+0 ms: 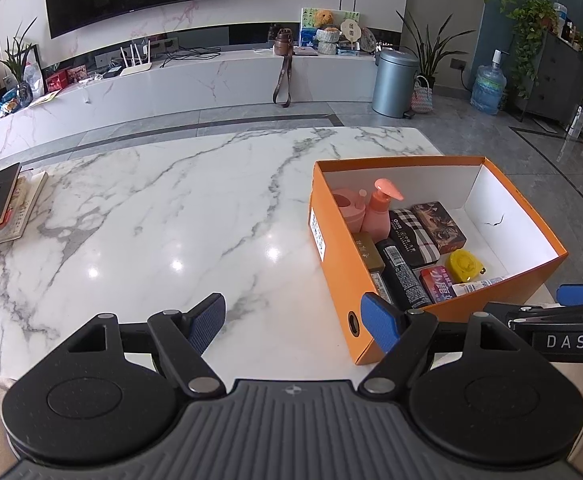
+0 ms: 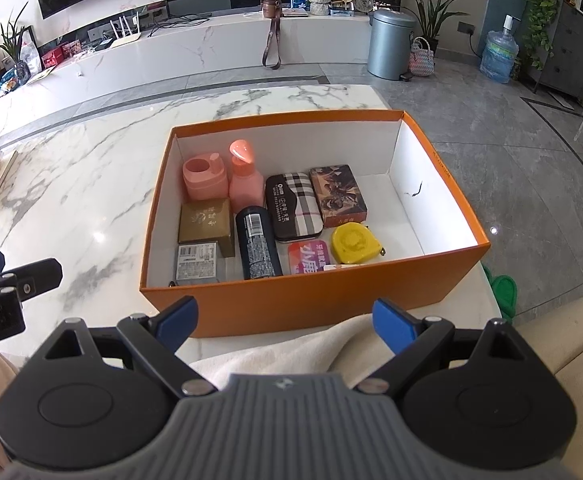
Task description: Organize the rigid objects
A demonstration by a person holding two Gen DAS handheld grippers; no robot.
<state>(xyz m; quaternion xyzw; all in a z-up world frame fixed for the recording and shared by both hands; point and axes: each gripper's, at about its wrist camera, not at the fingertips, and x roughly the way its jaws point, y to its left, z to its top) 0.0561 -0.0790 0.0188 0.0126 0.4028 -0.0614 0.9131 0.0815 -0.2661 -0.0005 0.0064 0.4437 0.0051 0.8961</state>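
Both grippers, left gripper (image 1: 293, 322) and right gripper (image 2: 285, 320), hung empty with jaws spread; a careless reach could have shoved the orange box (image 2: 291, 300) off the bench's (image 1: 151, 216) right edge.

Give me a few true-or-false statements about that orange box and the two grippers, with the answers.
1. The left gripper holds a bottle. False: it is open and holds nothing.
2. The yellow tape measure lies inside the orange box. True.
3. The pink pump bottle lies flat. False: it stands upright.
4. The right gripper is open. True.
5. The box sits on the floor. False: it sits on the marble table.
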